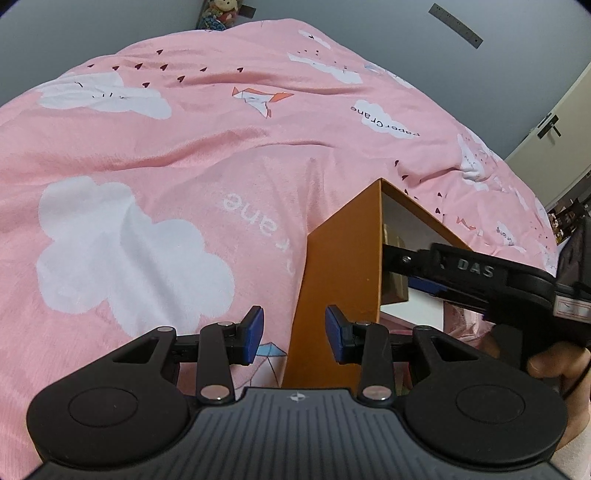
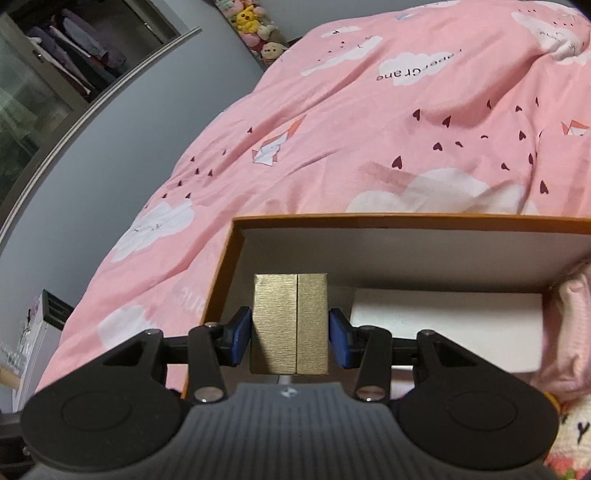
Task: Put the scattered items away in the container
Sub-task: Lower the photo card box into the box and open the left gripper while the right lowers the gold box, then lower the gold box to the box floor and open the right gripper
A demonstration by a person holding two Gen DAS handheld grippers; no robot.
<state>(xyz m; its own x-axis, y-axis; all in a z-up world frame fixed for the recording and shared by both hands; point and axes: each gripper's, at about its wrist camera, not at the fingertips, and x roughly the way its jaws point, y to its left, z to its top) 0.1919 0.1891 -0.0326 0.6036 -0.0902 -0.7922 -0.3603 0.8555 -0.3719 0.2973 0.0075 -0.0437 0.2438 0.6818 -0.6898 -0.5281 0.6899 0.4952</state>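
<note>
An orange box [image 2: 406,219] with a white inside stands on the pink bed. My right gripper [image 2: 290,338] is shut on a gold box [image 2: 290,325] and holds it upright inside the orange box, near its left wall. A white flat item [image 2: 447,325] lies on the box floor to the right, beside pink fabric [image 2: 569,325]. In the left wrist view my left gripper [image 1: 294,334] is open and empty, just outside the orange box's near corner [image 1: 340,266]. The right gripper's body [image 1: 476,273] reaches into the box from the right, with the gold box [image 1: 395,288] partly hidden.
The pink quilt [image 1: 184,147] with cloud prints covers the bed around the box. Plush toys [image 2: 258,26] sit at the headboard. A wardrobe [image 2: 44,74] stands at the left and a door [image 1: 554,140] at the right. A knitted item [image 2: 572,435] lies at the lower right.
</note>
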